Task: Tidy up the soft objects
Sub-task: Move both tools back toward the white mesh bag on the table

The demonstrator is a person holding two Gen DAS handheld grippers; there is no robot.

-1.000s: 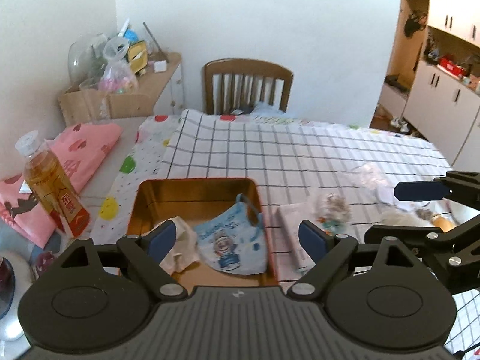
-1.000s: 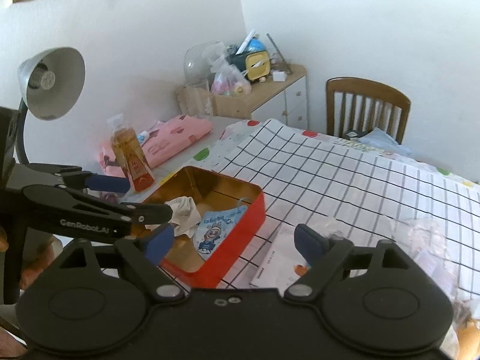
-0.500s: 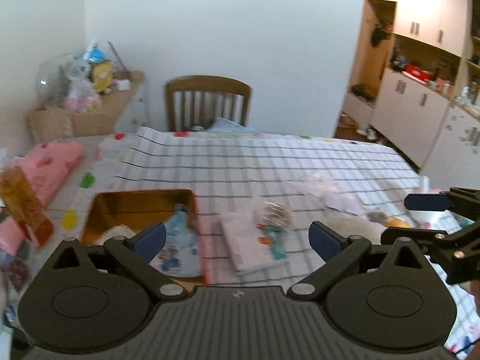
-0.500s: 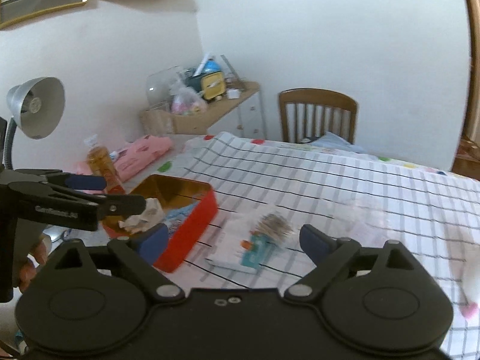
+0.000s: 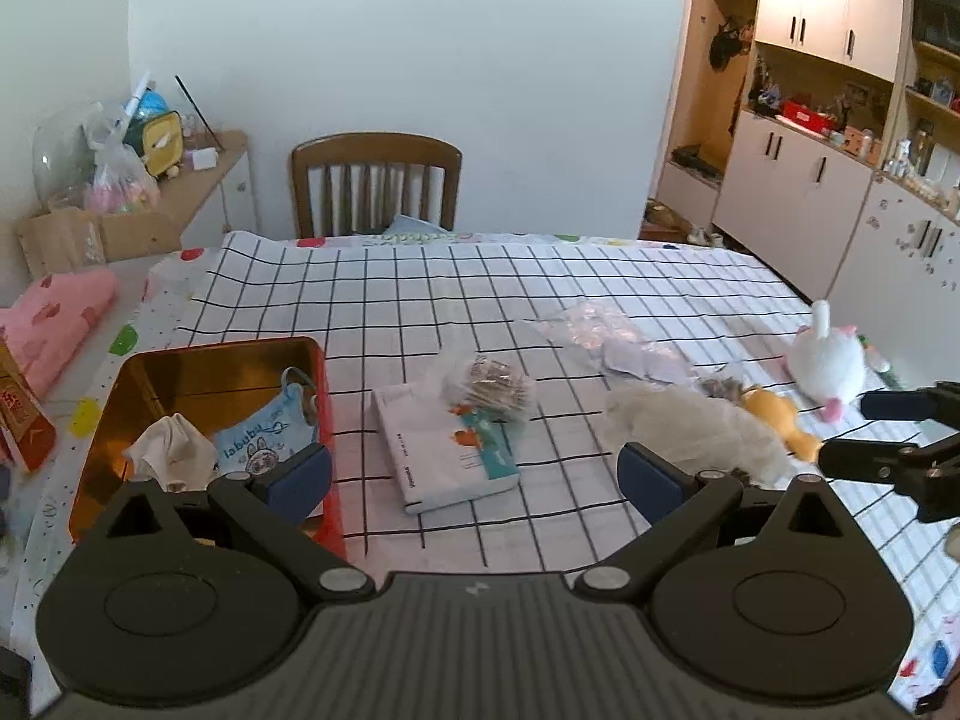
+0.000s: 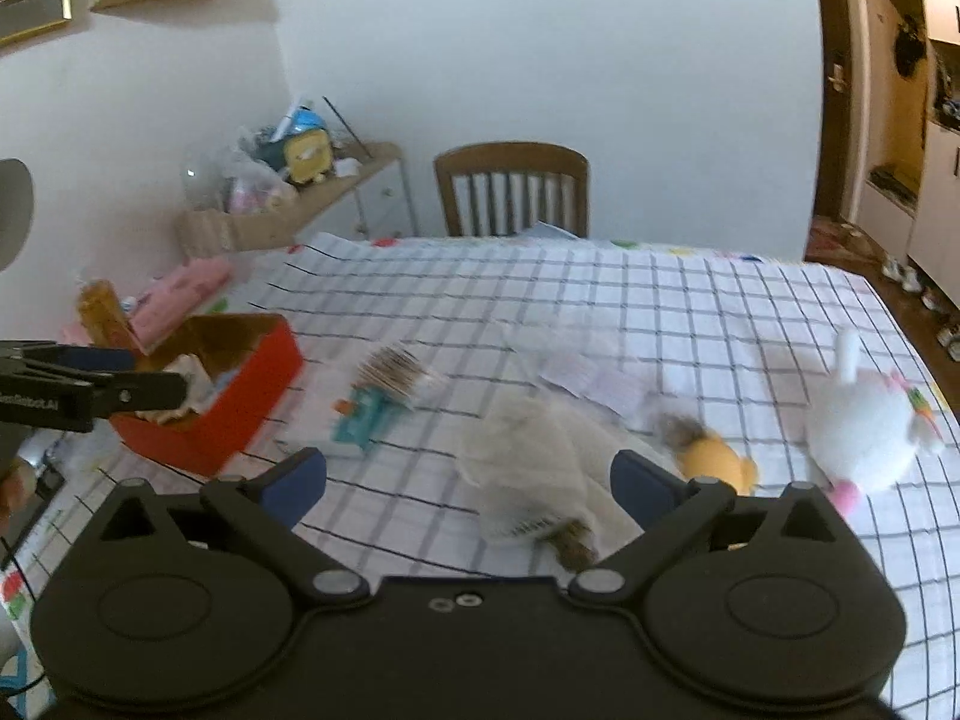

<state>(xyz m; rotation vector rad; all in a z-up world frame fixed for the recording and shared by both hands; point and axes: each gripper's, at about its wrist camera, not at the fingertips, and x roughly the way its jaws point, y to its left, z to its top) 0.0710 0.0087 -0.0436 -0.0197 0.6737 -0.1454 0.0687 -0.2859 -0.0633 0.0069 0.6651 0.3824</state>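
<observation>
White and fluffy, the soft bundle (image 6: 534, 468) lay on the checked tablecloth (image 5: 420, 300) toward the table's near right edge, directly ahead of the right gripper (image 6: 468, 480), whose jaws had just been opening and stood wide with nothing between them. Its long axis seemed to run from far-left to near-right, its darker end pointing at that gripper. The left gripper (image 5: 474, 477), also spread wide and empty, hung farther off beside the red tin (image 5: 327, 396) at the left edge, so the right hand looked nearer.
</observation>
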